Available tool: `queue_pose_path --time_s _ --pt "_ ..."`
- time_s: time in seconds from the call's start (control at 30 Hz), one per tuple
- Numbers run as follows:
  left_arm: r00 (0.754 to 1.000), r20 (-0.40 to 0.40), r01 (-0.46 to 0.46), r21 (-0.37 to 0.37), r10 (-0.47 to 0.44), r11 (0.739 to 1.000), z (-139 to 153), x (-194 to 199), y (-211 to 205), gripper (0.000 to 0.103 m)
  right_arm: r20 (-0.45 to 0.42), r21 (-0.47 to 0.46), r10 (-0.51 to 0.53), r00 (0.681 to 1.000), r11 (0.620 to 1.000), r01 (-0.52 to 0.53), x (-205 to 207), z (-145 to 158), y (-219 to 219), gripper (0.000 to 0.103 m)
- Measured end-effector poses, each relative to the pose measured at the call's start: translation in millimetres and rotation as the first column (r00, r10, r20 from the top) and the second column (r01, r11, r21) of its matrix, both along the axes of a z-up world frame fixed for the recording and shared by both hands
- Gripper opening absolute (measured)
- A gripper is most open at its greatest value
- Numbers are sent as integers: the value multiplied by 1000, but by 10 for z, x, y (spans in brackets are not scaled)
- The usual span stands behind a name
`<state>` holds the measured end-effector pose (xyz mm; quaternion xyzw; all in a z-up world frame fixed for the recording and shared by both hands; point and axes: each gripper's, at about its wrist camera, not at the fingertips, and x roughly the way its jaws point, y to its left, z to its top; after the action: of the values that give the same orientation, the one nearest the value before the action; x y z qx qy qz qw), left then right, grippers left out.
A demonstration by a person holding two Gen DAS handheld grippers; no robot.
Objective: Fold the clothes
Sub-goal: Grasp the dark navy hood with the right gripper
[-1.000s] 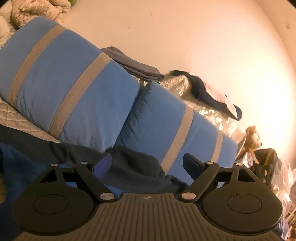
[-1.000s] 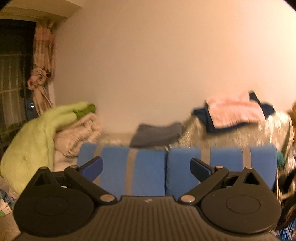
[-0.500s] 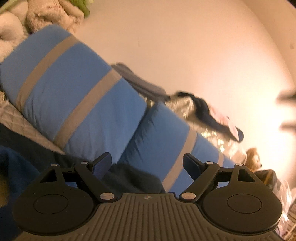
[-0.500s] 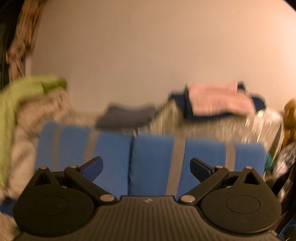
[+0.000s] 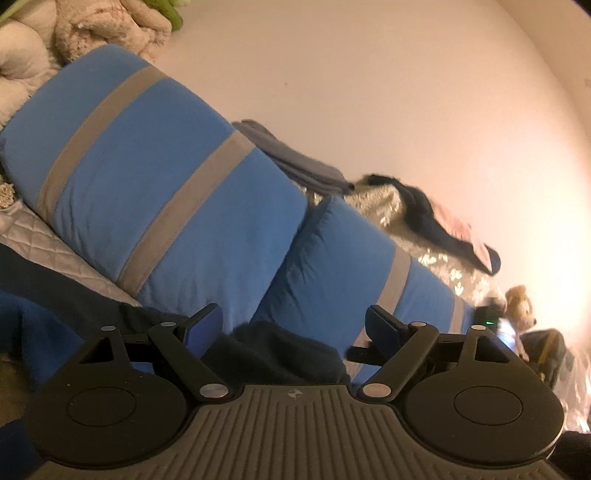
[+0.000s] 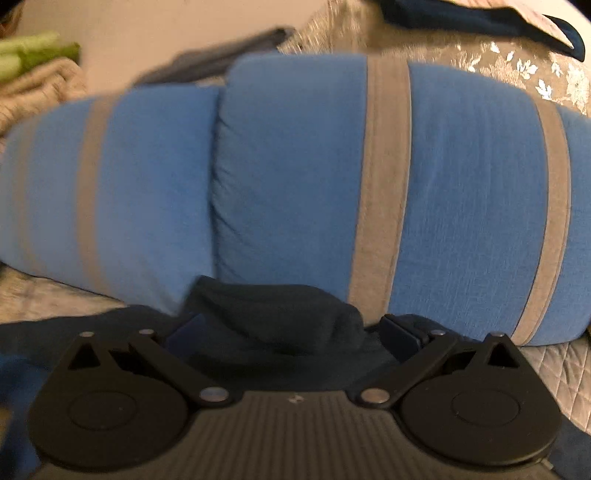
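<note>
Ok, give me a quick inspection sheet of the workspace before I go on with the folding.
Surface: grey quilted bed cover.
Job's things: dark navy garment bunched against the pillows.
Clutter: two blue striped pillows; folded grey cloth; navy and pink clothes; plush toy; beige blanket.
Grippers: left tool open, empty; right tool open, garment between its fingers, not pressed.
Cables: nothing seen.
Surroundings: plain wall.
</note>
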<state>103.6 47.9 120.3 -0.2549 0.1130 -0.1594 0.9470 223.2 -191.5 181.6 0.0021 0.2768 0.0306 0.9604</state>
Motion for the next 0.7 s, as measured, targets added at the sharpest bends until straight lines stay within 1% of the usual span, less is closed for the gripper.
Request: queue_pose_path --time_s 0.07,0.13,0.17,0.23,0.27,0.3,0.33,0.37,0.4,0.47,0.6,0.7 --pt "1000 -15 3 11 -3 1000 -33 35 -35 85 15 -60 3 1000 998 -2 108 -146 72 103" --pt "1000 -31 4 21 -4 1000 -60 65 -65 85 3 -118 11 1000 993 -10 242 -268 161 103" --pt "999 -37 4 24 -3 1000 -72 77 -78 85 -7 -126 10 1000 992 -11 306 -328 183 103" --pt "999 -42 2 27 -1 1000 -92 82 -98 85 -46 -79 -4 999 997 0 422 -445 156 103" --pt "999 -43 1 26 0 1000 -103 86 -100 85 -65 -54 -11 998 999 8 478 -505 139 99" --pt "999 -46 1 25 0 1000 -114 90 -102 85 -84 -15 -27 996 1000 26 508 -567 94 89" --pt "999 -52 3 28 -1 1000 -122 97 -104 85 -87 11 -31 996 999 32 484 -597 61 61" --pt "998 -58 4 30 -2 1000 -132 102 -105 85 -91 36 -35 995 999 38 459 -627 27 31" --pt "998 -64 5 30 -4 1000 -140 107 -103 85 -92 60 -37 995 997 42 428 -651 -2 22" --pt "997 -73 10 17 -9 1000 -146 118 -85 85 -50 62 -6 999 998 9 220 -600 4 17" --pt "996 -81 38 -1 -38 999 -140 119 -77 85 0 118 37 999 992 -37 -431 -440 -66 15" --pt "994 -85 62 -13 -62 998 -133 116 -77 85 -2 167 32 999 985 -31 -1017 -392 -103 13"
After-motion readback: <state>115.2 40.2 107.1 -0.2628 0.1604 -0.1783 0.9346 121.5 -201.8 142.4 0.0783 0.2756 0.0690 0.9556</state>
